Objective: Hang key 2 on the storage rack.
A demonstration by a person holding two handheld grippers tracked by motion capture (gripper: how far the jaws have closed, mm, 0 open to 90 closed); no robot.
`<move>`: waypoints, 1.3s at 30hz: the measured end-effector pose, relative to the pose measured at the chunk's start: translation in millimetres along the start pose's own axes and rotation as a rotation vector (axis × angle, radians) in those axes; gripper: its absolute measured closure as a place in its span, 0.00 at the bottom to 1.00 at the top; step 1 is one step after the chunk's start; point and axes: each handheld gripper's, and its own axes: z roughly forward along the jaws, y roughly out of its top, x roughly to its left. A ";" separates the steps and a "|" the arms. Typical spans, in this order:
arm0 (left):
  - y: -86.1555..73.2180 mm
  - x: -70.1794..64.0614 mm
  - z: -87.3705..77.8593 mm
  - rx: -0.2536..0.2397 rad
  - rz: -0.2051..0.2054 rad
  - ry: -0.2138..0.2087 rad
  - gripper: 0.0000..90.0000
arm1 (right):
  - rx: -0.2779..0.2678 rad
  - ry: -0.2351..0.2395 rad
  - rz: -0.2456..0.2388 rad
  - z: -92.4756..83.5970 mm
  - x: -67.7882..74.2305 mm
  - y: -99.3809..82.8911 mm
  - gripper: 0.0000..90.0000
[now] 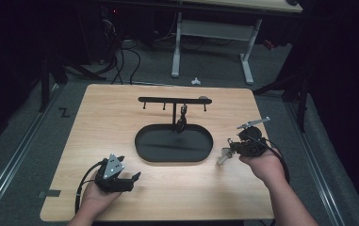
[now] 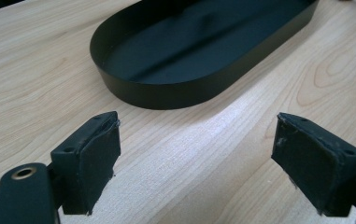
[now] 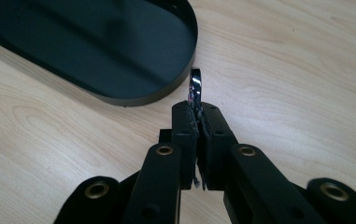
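At the right of the high view, the right hand-held gripper [image 1: 233,149] is clamped on a small shiny metal ring [image 3: 195,84], carrying it just beside the black oval tray [image 1: 145,153]. The left hand-held gripper [image 1: 134,178], jaws apart and empty, rests at the lower left. Next move, probably: bring the ring to a hook of the black rack [image 1: 167,100].

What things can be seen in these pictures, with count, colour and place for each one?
Light wooden table: one, pale wood, under everything.
Black oval metal tray: one, black, middle of the table.
Black T-shaped hanger stand: one, black, rises from the tray's far side; one small dark item hangs from it, too small to identify.
Small shiny silver metal piece: one, silver, pinched in the right gripper, right of the tray.
White-legged desk: one, on the floor beyond the table.
Left gripper: black, open, near table's front left.
Right gripper: black, shut on the metal piece.
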 end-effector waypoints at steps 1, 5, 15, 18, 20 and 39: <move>0.0 1.0 -0.6 0.001 -0.003 0.002 0.17 | -0.004 0.002 -0.001 -1.0 0.5 1.2 0.96; 0.0 1.7 -1.2 0.005 0.006 0.011 0.17 | -0.019 0.006 -0.024 -4.7 5.7 7.3 0.96; -2.8 2.9 -2.3 0.001 -0.016 0.015 0.17 | -0.043 0.028 -0.050 -13.5 13.4 14.1 0.96; -4.5 3.2 -2.9 0.006 -0.018 0.016 0.17 | -0.058 0.026 -0.054 -19.7 14.2 18.5 0.96; -4.6 3.2 -4.2 0.007 -0.016 0.019 0.17 | -0.065 0.024 -0.061 -22.0 15.0 21.4 0.96; -6.6 5.6 -6.8 0.003 -0.027 0.023 0.17 | -0.082 0.058 -0.099 -9.0 28.1 61.9 0.96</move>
